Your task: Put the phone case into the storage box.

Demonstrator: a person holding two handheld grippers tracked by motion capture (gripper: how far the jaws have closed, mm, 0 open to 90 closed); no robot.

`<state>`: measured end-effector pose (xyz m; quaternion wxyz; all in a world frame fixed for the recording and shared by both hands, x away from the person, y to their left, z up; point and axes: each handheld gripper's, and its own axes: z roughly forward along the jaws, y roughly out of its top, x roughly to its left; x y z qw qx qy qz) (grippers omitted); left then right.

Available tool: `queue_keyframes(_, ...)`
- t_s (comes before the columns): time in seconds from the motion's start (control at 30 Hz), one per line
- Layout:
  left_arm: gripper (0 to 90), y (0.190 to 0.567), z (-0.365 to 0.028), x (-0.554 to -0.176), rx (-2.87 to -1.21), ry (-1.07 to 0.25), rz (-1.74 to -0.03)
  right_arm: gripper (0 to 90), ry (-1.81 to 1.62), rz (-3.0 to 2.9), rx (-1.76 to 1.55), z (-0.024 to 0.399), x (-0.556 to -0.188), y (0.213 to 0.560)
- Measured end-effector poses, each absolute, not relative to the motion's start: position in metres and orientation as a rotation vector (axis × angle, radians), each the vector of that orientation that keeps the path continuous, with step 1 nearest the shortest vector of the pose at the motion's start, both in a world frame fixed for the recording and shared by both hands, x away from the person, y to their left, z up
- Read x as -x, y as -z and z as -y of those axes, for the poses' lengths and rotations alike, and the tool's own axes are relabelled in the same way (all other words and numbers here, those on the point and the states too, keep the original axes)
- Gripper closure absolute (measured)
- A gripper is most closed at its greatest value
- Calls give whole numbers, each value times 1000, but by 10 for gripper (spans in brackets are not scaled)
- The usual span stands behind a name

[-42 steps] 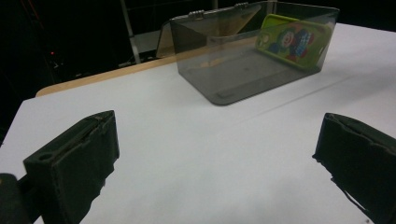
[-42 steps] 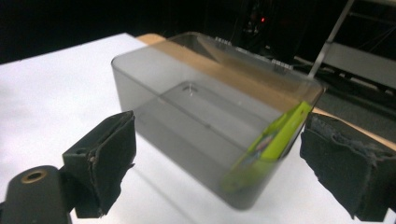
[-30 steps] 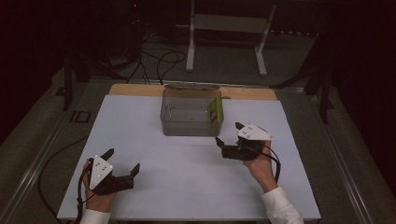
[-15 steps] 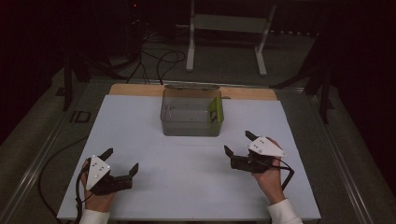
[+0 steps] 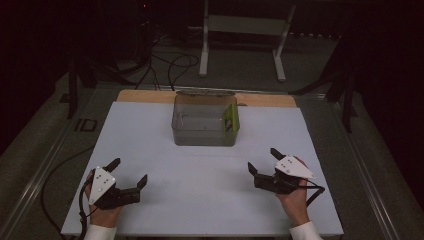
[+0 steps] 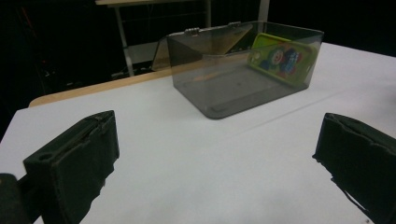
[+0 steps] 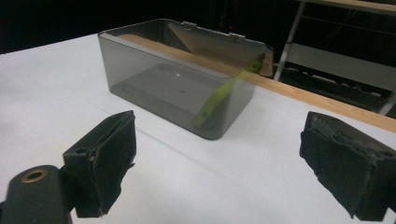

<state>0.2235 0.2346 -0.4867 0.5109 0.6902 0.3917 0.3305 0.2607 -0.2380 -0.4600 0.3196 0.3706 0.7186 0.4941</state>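
While both grippers rested low over the white table (image 5: 210,200), neither had hold of anything. Left gripper (image 5: 129,176), seen from above, sat at the near left corner of the sheet, held by a hand (image 5: 102,212) coming in from the bottom edge; its jaws stood wide apart, with bare table between them. Right gripper (image 5: 264,162) sat at the near right, gripped by the other hand (image 5: 295,202), jaws likewise spread wide and empty, a cable looping off its rear.

Both grippers pointed roughly toward the smoky transparent box (image 5: 205,122), which stood at the far middle of the sheet, well apart from either. Its hinged lid (image 5: 205,93) was thrown back toward the wooden strip (image 5: 145,96) along the far edge. Inside, a green phone case (image 5: 231,120) leaned upright against the box's right-hand wall; the rest of the box floor showed bare.

Left gripper view: box (image 6: 243,65) ahead, centred between the jaws, the case (image 6: 278,58) showing a printed cartoon face. Right gripper view: box (image 7: 177,79) ahead and slightly left, the case (image 7: 219,95) seen edge-on as a tilted green strip against the nearer wall.
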Motion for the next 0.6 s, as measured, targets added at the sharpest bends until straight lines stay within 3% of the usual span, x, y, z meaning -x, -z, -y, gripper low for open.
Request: queue_keyframes(0.6,2,488,-233,-223,-1671,-792,-929,110,-1318,-1831,-1011,255,-234,479)
